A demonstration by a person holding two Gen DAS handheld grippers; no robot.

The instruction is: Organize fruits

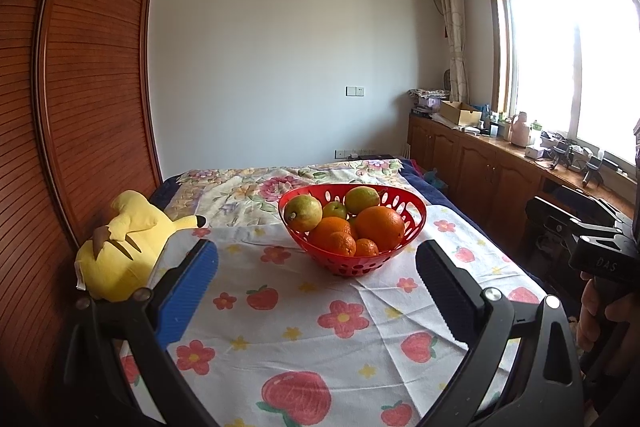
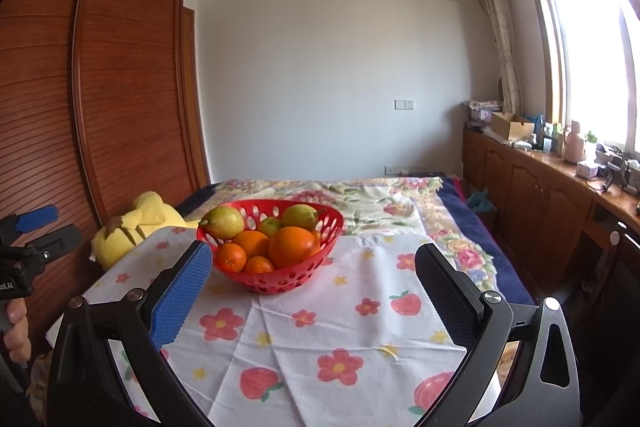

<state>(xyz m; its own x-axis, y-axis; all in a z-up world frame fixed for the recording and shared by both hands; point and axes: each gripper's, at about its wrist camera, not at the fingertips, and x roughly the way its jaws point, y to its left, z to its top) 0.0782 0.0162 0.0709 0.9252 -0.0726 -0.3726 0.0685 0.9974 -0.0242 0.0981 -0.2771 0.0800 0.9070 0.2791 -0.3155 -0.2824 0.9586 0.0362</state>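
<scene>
A red perforated basket point(image 1: 416, 215) point(image 2: 332, 227) stands on a white cloth with strawberries and flowers point(image 1: 320, 339) point(image 2: 340, 327). It holds several oranges point(image 1: 379, 228) point(image 2: 293, 246) and green-yellow pears point(image 1: 304, 213) point(image 2: 223, 222). My left gripper point(image 1: 318, 259) is open and empty, held a little short of the basket. My right gripper point(image 2: 314, 261) is also open and empty, with the basket ahead to its left. The left gripper also shows at the left edge of the right wrist view point(image 2: 40, 227), and the right one at the right edge of the left wrist view point(image 1: 592, 239).
A yellow plush toy point(image 1: 120, 247) point(image 2: 136, 227) lies left of the basket against a wooden slatted wardrobe point(image 1: 88, 87) point(image 2: 120, 87). A flowered blanket point(image 1: 248, 187) point(image 2: 380, 199) covers the bed behind. A cluttered wooden counter point(image 1: 500, 155) point(image 2: 540, 167) runs along the right under the window.
</scene>
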